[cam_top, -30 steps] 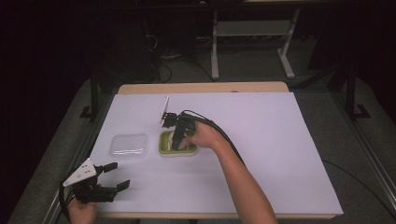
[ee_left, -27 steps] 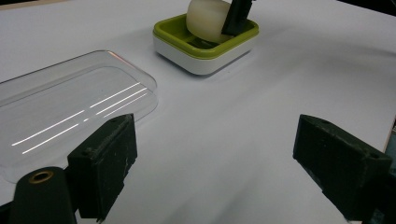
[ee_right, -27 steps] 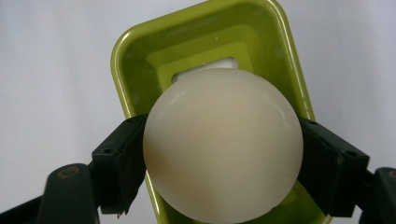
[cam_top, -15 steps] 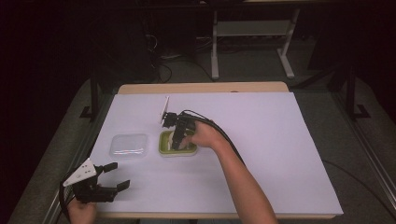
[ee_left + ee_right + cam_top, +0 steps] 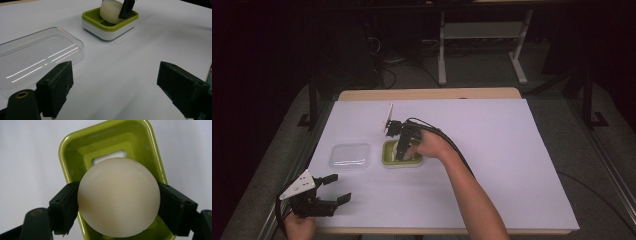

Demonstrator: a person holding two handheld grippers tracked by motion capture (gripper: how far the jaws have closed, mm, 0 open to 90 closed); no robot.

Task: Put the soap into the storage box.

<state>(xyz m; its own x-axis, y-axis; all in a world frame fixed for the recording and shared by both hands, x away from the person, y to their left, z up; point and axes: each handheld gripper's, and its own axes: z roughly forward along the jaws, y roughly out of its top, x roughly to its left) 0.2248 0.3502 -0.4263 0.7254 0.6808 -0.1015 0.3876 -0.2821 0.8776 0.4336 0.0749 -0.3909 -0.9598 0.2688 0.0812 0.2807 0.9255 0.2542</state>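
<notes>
no legible writing on soap [image 5: 118,197] or green dish [image 5: 75,150].

Dish [image 5: 105,147] floor perhaps hidden under soap [image 5: 118,197]

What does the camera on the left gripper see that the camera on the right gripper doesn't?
The left gripper view alone shows the clear plastic lid lying flat on the white table, and its own jaws standing wide apart with nothing between them. The right gripper view alone looks straight down into the green dish, showing the white slot in its floor and both jaws pressed against the sides of the cream soap. Both show the dish, the soap and the white table.
</notes>
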